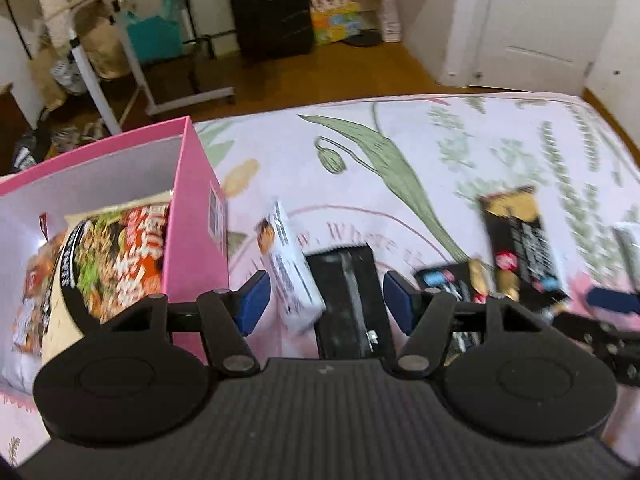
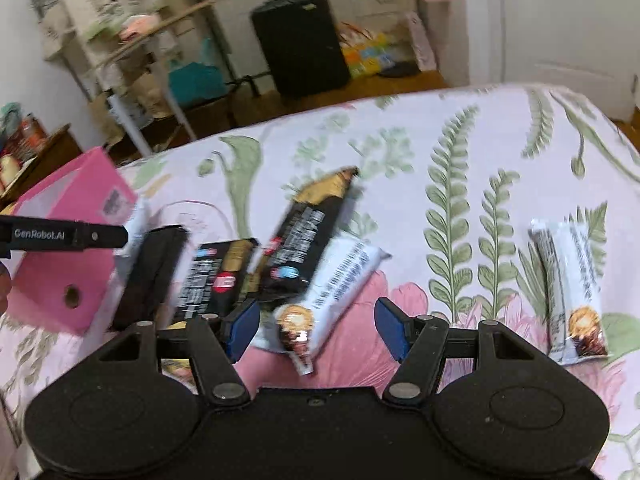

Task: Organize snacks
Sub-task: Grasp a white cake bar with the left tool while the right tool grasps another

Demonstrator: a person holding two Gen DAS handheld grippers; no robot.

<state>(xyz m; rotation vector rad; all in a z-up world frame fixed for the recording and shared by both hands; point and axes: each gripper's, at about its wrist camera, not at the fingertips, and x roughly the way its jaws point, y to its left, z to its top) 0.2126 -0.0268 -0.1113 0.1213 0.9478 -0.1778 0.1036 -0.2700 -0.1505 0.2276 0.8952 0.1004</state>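
Snacks lie spread out on a bed with a flowery sheet (image 2: 460, 128). The left hand-held gripper (image 1: 326, 304) has its blue pads apart, about half way wide, and it holds nothing. Between its pads, down on the sheet, lie a white snack bar (image 1: 290, 268) and a plain black packet (image 1: 350, 300); the white bar is closer to the left pad and the black packet fills the rest of the gap. No pad presses on either one. Just to the left of this hand-held gripper stands a pink box (image 1: 192, 220) with its top open, and a big noodle bag (image 1: 116, 256) with orange and green pictures sits inside it. To the right lie two black snack bars with gold ends (image 1: 516, 248), one nearer and one further up the bed. The right hand-held gripper (image 2: 316, 328) is also about half way wide and empty. A white bar with a nut picture (image 2: 332, 292) lies slanted between its pads, with its near end closest to the left pad, and nothing squeezes it. Another white bar (image 2: 568, 288) lies alone off to the right, well apart from the pile. The black bars and the pink box are to the left in the right wrist view. Both views are a bit blurry.
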